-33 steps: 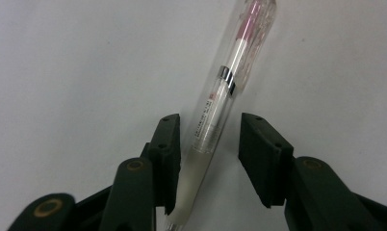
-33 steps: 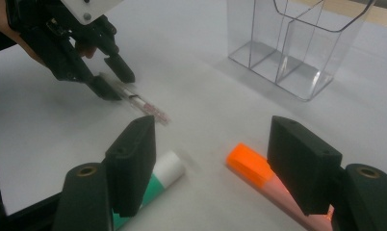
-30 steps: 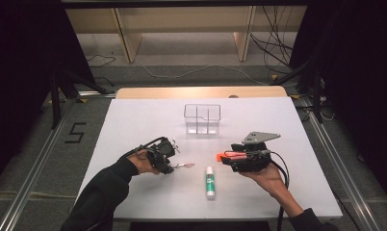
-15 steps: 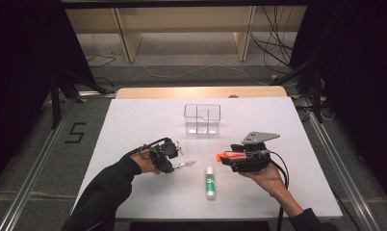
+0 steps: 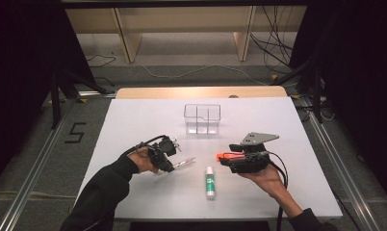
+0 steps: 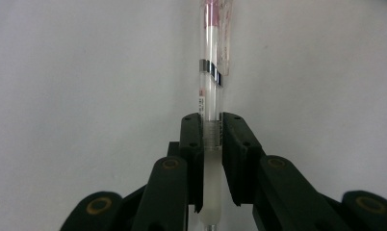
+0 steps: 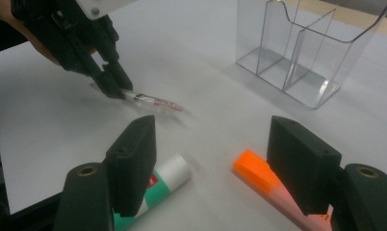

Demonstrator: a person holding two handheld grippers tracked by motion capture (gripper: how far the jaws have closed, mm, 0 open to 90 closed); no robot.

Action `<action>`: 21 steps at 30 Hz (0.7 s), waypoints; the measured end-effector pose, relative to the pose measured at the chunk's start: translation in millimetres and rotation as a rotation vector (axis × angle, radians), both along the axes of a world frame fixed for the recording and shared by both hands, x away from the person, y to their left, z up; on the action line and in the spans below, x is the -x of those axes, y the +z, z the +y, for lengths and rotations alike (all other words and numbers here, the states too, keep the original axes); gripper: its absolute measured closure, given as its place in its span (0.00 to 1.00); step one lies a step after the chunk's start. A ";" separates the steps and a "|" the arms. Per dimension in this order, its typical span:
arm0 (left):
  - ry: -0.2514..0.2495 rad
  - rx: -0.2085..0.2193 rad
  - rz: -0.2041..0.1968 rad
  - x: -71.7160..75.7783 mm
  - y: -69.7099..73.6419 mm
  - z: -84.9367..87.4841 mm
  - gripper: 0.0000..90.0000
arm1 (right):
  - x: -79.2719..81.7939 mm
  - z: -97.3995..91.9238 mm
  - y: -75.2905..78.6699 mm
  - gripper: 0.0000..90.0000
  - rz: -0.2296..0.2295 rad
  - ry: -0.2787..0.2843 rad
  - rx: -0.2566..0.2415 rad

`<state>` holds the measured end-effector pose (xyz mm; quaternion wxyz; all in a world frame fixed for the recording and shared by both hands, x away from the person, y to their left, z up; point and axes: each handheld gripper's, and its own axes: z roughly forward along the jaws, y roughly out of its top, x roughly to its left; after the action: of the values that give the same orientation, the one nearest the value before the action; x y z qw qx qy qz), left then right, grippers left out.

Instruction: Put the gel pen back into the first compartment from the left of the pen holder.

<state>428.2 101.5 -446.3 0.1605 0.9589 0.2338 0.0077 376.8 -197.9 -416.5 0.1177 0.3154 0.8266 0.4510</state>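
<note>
White table (image 5: pixel 134 120) fills centre of frame. Clear divided holder (image 5: pixel 202 118) stands above centre. Left gripper (image 5: pixel 171 160) at lower left of centre, jaws having just closed on clear pen (image 5: pixel 184 163), pen tip pointing right. Glue stick (image 5: pixel 210 181) lies below centre, upright in frame, untouched. Right gripper (image 5: pixel 224 159) right of centre, orange marker (image 5: pixel 228 156) at its jaws; grip unclear.

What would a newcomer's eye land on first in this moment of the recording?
Probably the left gripper, left of the table's middle, with its jaws just closed on a clear pen that lies along the white table. Next comes the orange marker under the open right gripper, with a glue stick lying between the hands and a clear plastic organizer standing farther back.
</note>
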 end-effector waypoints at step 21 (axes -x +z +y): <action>-0.099 0.013 0.024 14.8 44.6 -28.2 0.88 | 24.3 29.6 3.5 0.32 -0.172 0.117 0.096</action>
<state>413.4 73.3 -401.7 0.1639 0.9683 0.1882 -0.0135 352.5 -168.4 -413.0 0.1767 0.2207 0.8510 0.4425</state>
